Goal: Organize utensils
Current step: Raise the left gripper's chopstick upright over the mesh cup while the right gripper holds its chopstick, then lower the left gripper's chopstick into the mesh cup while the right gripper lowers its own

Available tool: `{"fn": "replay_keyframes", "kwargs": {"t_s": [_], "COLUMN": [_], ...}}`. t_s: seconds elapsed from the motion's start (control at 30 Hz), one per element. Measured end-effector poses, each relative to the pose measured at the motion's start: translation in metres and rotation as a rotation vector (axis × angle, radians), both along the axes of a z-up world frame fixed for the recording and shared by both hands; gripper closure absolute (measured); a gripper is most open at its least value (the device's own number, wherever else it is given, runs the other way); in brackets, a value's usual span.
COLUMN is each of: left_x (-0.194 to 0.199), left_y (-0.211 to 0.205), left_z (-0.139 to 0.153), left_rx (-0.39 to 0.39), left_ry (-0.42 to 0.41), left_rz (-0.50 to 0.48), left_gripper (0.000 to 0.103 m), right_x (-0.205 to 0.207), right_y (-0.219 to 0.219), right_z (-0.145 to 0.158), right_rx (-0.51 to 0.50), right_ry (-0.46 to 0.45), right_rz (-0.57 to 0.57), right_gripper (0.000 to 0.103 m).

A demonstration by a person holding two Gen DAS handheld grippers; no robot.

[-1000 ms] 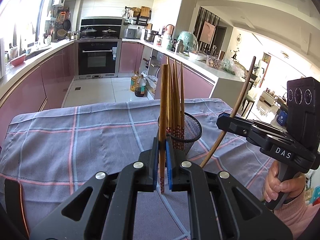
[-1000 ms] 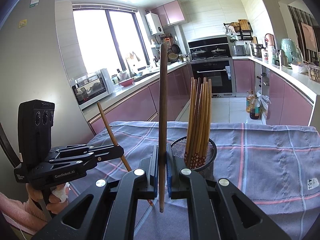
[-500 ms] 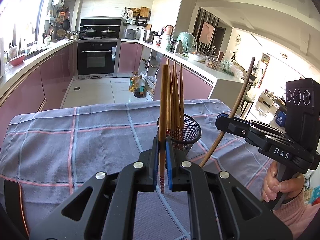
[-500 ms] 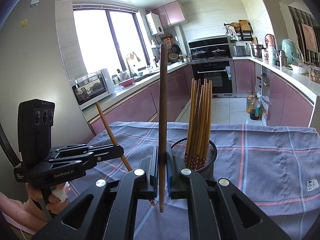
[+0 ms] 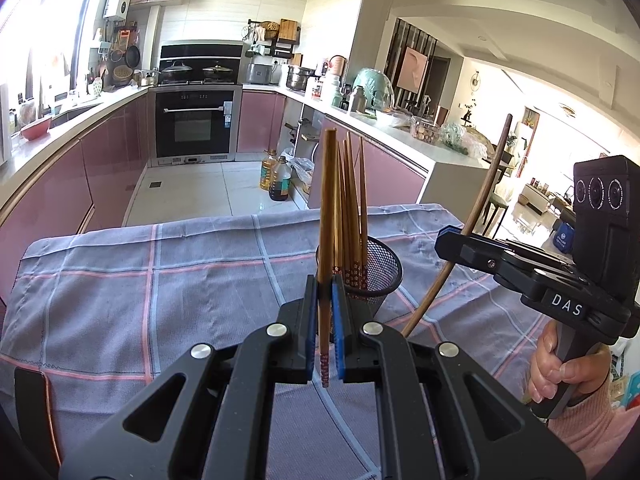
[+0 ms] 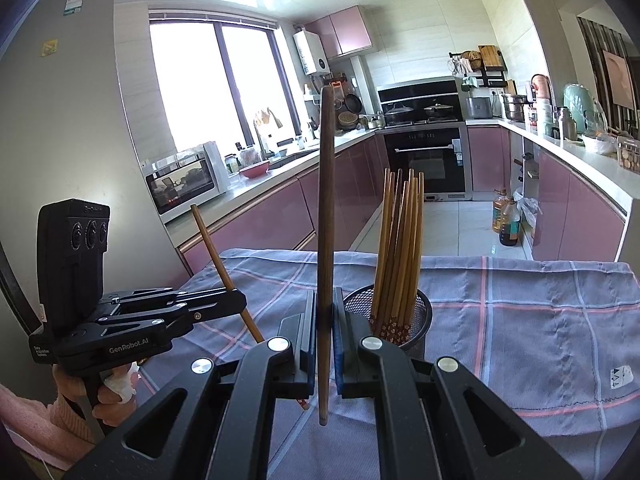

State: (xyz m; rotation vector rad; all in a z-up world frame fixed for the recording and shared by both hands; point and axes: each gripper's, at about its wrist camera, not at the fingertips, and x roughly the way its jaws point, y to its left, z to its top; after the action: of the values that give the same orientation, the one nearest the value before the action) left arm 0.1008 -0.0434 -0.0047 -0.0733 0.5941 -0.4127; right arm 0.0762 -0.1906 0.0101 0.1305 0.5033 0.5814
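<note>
Pinching chopstick (image 5: 327, 216) between closed jaws.

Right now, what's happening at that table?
A person is sorting chopsticks with a handheld tool in each hand. The left tool is shut on a light chopstick with a patterned tip, held upright. The right tool is shut on a darker, longer chopstick, also upright. Both hang just in front of the black mesh holder, which has a bunch of chopsticks standing in it, on the plaid tablecloth. Neither held chopstick is in yet.
</note>
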Motion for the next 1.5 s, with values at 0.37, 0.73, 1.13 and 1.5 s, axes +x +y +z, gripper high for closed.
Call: {"fn": "replay_keyframes", "kwargs": {"t_s": [0.37,0.73,1.13,1.5], "left_x": [-0.005,-0.013,-0.018,-0.019], "left_y": [0.003,0.009,0.007,0.006], "left_z": [0.007,0.019,0.035,0.046], "left_rx": [-0.001,-0.014,-0.015,-0.014], "left_ry": [-0.022,-0.049,-0.077,-0.095], "left_rz": [0.002,-0.009,-0.028,-0.036], "left_gripper": [0.095,0.095,0.095,0.095], "right_x": [0.001,0.003,0.005,0.009], "right_y": [0.002,0.003,0.000,-0.002], "right_z": [0.008,0.017,0.022,0.029], "right_rx": [0.003,0.013,0.020,0.025], "right_ry": [-0.023,-0.042,-0.046,-0.051], "right_rz": [0.009,0.019,0.016,0.018], "right_gripper": [0.097,0.097,0.097,0.097]}}
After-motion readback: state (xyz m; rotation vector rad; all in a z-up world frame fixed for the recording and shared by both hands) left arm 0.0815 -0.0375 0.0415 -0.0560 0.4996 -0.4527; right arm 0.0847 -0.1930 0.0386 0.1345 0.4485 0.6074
